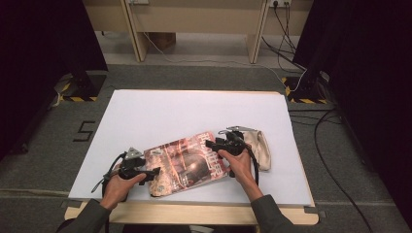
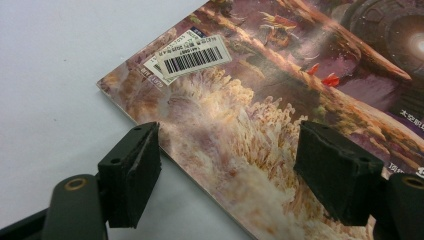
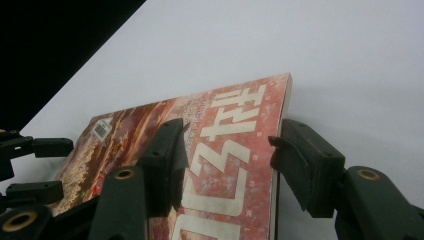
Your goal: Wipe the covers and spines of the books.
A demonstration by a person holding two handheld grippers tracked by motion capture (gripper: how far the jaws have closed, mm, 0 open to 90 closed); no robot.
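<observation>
A magazine point(image 1: 187, 162) with a reddish illustrated cover lies flat and slanted on the white tabletop point(image 1: 194, 111), near its front edge. My left gripper point(image 1: 154, 172) is at the magazine's left end, open. In the left gripper view, the left gripper point(image 2: 230, 137) has one jaw over the bare table and the other over the cover point(image 2: 280, 100), straddling the edge near a barcode sticker point(image 2: 192, 55). My right gripper point(image 1: 210, 143) is at the right end, open. In the right gripper view, the right gripper point(image 3: 230, 132) has one jaw over the cover point(image 3: 225, 150) and the other just outside the edge.
A beige cloth pouch point(image 1: 260, 145) lies on the table just right of my right hand, touching the magazine's right end. The table's wooden front edge point(image 1: 194, 213) runs close below both hands. The left gripper's jaws point(image 3: 30, 165) show at the far left of the right gripper view.
</observation>
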